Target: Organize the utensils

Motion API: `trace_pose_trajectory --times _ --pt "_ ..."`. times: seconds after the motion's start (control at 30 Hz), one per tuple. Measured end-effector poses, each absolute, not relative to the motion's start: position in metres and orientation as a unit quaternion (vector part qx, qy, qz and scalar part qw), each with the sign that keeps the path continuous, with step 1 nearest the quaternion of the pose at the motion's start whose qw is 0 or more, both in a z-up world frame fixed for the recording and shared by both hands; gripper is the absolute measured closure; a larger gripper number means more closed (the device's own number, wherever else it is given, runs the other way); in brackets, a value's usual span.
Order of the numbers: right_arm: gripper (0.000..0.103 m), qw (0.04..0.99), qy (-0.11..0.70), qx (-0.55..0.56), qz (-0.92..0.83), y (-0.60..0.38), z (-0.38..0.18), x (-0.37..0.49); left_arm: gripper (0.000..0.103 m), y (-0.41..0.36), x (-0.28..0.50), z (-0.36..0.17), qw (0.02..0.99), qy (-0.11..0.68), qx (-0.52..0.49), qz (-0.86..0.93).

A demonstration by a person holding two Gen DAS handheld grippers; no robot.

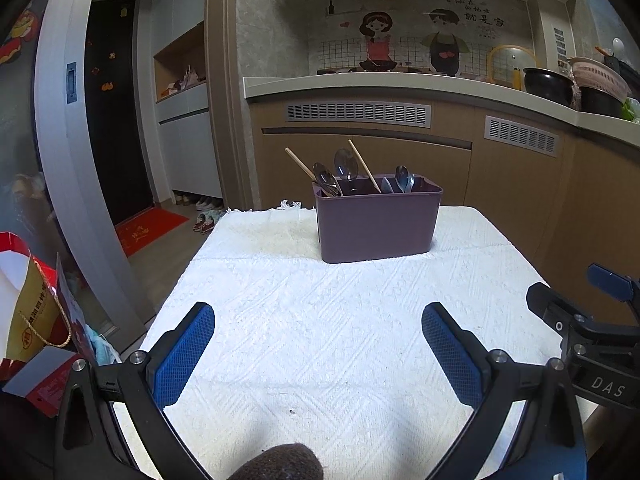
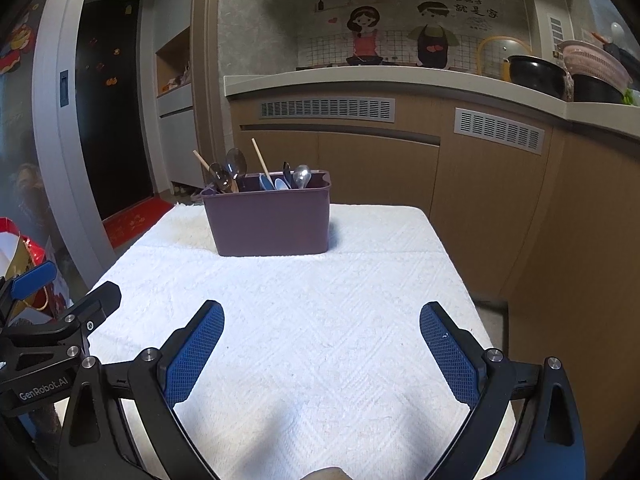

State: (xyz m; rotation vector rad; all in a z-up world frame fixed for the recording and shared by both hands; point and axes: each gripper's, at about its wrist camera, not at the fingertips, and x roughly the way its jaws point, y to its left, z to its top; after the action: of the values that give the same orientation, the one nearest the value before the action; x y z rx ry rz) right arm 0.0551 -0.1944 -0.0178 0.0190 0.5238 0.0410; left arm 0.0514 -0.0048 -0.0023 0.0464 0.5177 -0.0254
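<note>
Utensils — metal spoons (image 1: 345, 166), wooden chopsticks (image 1: 364, 166) — stand upright or leaning inside purple rectangular plastic caddy (image 1: 376, 224). Caddy sits at far end of table under white textured cloth (image 1: 320, 320), apart from both tools. Left tool (image 1: 318, 344) hovers low over near part of cloth, blue-padded fingers spread wide, nothing between them. Right tool (image 2: 322, 344) alongside, likewise released and empty. Spoons grouped at both ends of caddy; chopsticks lean in left part. Red gift bag (image 1: 28, 320) beside table on left.

Dim indoor light, soft shadows on white cloth (image 1: 320, 320), sharp focus, strong fisheye bending, dark corners
</note>
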Motion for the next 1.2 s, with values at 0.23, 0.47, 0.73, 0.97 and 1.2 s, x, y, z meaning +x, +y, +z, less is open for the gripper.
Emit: trace_pose_trajectory --times 0.23,0.47,0.73,0.97,1.2 --pt "0.005 0.965 0.26 0.009 0.021 -0.1949 -0.0185 0.0553 0.0 -0.0062 0.0515 -0.0029 0.966 0.258 0.023 -0.016" --pt "0.005 0.966 0.259 0.006 0.023 -0.1932 -0.0177 0.054 0.0 -0.0067 0.0507 -0.0028 0.966 0.257 0.021 -0.015" --pt "0.005 0.965 0.26 0.005 0.023 -0.1928 -0.0172 0.054 0.0 -0.005 0.0502 -0.0016 0.966 0.258 0.017 -0.014" --pt "0.005 0.965 0.26 0.005 0.023 -0.1925 -0.0167 0.0542 0.0 -0.0048 0.0499 -0.0006 0.966 0.259 0.017 -0.012" --pt "0.005 0.965 0.26 0.006 0.023 -0.1921 -0.0168 0.054 0.0 -0.0045 0.0498 0.0001 0.965 0.26 0.017 -0.012"
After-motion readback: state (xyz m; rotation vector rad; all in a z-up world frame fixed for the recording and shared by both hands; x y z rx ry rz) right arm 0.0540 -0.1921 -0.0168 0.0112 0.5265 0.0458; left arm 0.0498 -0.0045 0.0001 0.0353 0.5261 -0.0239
